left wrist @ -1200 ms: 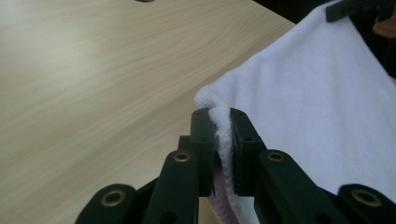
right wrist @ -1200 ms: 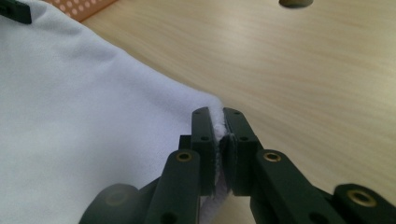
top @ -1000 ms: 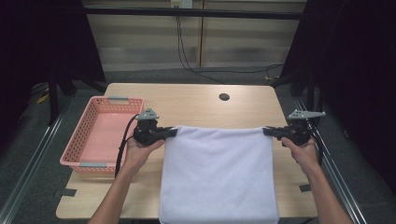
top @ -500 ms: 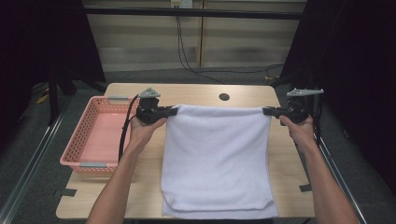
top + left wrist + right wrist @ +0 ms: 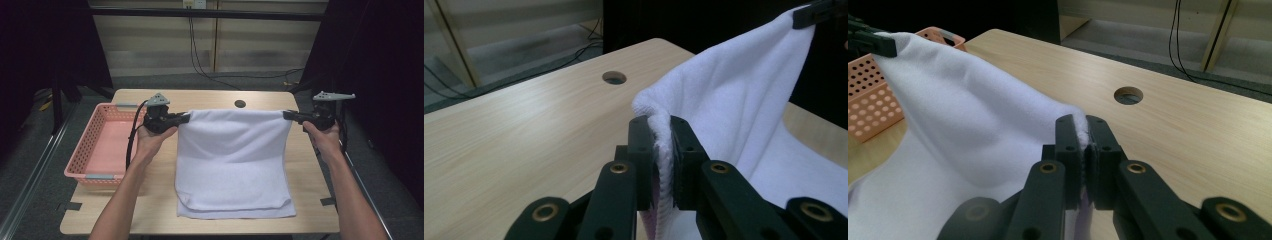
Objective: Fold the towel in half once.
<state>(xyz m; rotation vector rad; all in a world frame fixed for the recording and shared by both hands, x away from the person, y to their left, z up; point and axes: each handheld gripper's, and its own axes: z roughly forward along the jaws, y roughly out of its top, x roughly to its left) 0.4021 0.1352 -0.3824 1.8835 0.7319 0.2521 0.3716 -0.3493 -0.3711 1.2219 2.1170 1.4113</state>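
A white towel (image 5: 234,165) hangs stretched between both grippers above the wooden table (image 5: 210,98), its lower end folded on the tabletop near the front edge. My left gripper (image 5: 186,118) is shut on the towel's left top corner; in the left gripper view the cloth (image 5: 729,100) is pinched between the black jaws (image 5: 663,145). My right gripper (image 5: 287,115) is shut on the right top corner, and the right gripper view shows the towel (image 5: 963,150) squeezed in its jaws (image 5: 1084,145). The top edge runs taut and level between them.
A pink perforated basket (image 5: 82,159) stands at the table's left edge, its corner (image 5: 878,100) also behind the towel in the right gripper view. A round cable hole (image 5: 240,104) lies at the table's back. Dark curtains flank the table.
Both hands have risen and moved away from the person, lifting the towel's top edge higher. More of the towel hangs free and its lower end has slid farther onto the table.
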